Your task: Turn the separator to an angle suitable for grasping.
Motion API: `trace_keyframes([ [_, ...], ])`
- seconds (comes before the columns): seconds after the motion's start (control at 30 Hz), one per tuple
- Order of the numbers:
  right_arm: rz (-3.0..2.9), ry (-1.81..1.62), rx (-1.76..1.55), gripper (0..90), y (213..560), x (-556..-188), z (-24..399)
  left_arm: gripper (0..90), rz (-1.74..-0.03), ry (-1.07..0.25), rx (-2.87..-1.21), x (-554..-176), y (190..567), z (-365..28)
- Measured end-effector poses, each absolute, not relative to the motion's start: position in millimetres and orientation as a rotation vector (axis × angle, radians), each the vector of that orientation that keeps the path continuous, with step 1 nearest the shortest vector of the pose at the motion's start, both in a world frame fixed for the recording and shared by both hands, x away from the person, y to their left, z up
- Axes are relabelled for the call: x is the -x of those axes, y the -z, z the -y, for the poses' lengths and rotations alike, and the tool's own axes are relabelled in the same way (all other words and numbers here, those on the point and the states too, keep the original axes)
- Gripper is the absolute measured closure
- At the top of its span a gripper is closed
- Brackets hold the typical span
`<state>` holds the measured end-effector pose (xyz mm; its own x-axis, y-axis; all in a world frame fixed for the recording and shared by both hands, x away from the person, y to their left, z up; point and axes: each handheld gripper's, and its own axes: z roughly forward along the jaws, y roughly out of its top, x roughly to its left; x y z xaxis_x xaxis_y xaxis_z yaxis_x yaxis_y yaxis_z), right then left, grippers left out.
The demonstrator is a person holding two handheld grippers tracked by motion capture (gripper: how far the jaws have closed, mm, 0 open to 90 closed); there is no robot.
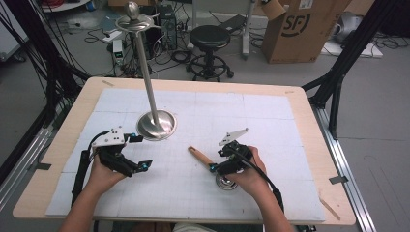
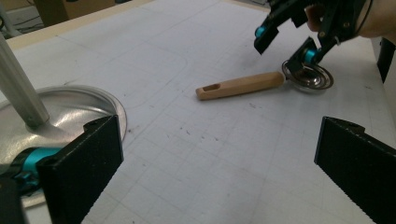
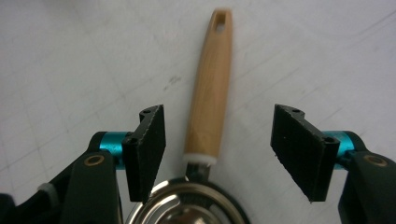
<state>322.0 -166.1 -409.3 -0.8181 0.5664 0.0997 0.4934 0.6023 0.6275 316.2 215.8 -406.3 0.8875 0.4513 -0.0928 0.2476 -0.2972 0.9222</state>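
Steel stand [image 1: 155,124] with a round base and a tall pole rises just beside the left gripper [image 1: 138,152], at its outer jaw; in the left gripper view the base [image 2: 70,112] lies right behind the left jaw. Between the two grippers there is only bare mat. A small strainer with wooden handle [image 1: 199,155] lies on the mat under the right gripper [image 1: 216,166]; its metal bowl [image 2: 312,77] is below that gripper and the handle [image 3: 211,98] points away from it, toward the stand.

The left gripper is spread wide and holds nothing. The right gripper [image 3: 217,149] is also spread, one jaw on each side of the handle, apart from it.

The white gridded mat [image 1: 270,121] covers a wooden table [image 1: 309,111]. Behind the table stand a black stool [image 1: 209,43] and a cardboard box [image 1: 302,26], with cables on the grey floor.
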Motion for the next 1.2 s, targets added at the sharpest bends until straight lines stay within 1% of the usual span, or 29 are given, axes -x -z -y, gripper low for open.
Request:
trace_keyframes([
  [0.2, -2.780, -0.863, -0.940, 38.7, 420, -318, 156, 1.7, -0.526, -0.215, -1.893, -321, 408, -214],
  [0.33, -2.777, -0.817, -0.969, 47.6, 422, -319, 149, 1.6, -0.528, -0.220, -1.897, -319, 407, -215],
  [0.4, -2.759, -0.774, -0.967, 54.5, 423, -319, 145, 1.7, -0.522, -0.224, -1.901, -317, 406, -215],
  [0.57, -2.742, -0.685, -0.970, 57.7, 421, -318, 139, 1.7, -0.519, -0.226, -1.921, -315, 406, -213],
  [0.7, -2.759, -0.645, -0.942, 65.3, 419, -316, 134, 1.7, -0.514, -0.229, -1.933, -314, 406, -212],
  [0.9, -2.759, -0.640, -0.933, 65.4, 419, -316, 133, 1.6, -0.517, -0.217, -1.930, -314, 407, -212],
  [1.13, -2.767, -0.669, -0.998, 65.8, 419, -318, 136, 1.6, -0.514, -0.215, -1.937, -315, 408, -211],
  [1.17, -2.763, -0.675, -1.004, 65.3, 419, -318, 136, 1.7, -0.514, -0.216, -1.937, -315, 408, -211],
  [1.2, -2.762, -0.686, -1.023, 62.2, 419, -318, 136, 1.7, -0.510, -0.217, -1.939, -314, 407, -211],
])
